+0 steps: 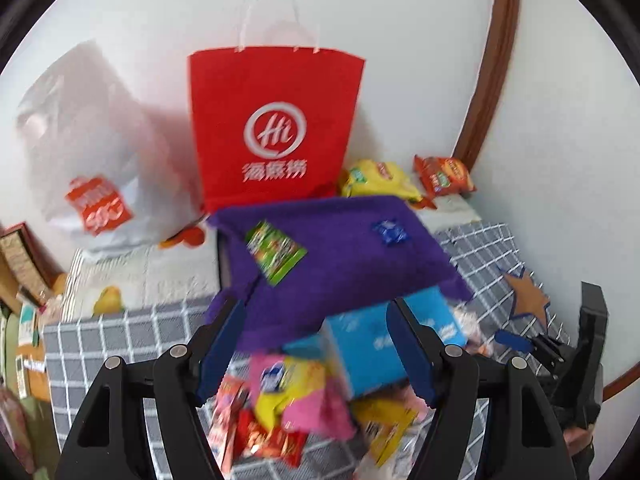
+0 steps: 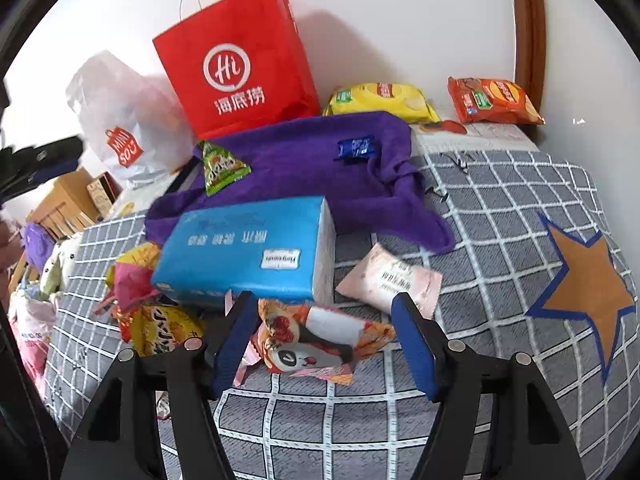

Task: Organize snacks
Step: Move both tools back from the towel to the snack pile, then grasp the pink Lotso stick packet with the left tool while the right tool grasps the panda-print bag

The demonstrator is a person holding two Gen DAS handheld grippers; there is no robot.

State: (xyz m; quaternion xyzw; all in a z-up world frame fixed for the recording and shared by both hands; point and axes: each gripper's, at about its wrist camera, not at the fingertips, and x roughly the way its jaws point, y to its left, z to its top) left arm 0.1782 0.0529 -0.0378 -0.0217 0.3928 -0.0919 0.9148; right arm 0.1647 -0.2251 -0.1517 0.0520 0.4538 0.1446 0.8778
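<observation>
Snack pile sits on the checked bedspread, w/ a blue box lying on top of it, just in front of the purple towel. I've got my right gripper spread wide over a panda packet, not touching. Left gripper also wide open, nothing held, above pile. Red bag upright at wall.

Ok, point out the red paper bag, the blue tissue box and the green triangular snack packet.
Red paper bag (image 2: 236, 72), right wrist view, front face by logo.
Blue tissue box (image 2: 244, 248), right wrist view, top face.
Green triangular snack packet (image 2: 220, 168), right wrist view, packet middle.
</observation>
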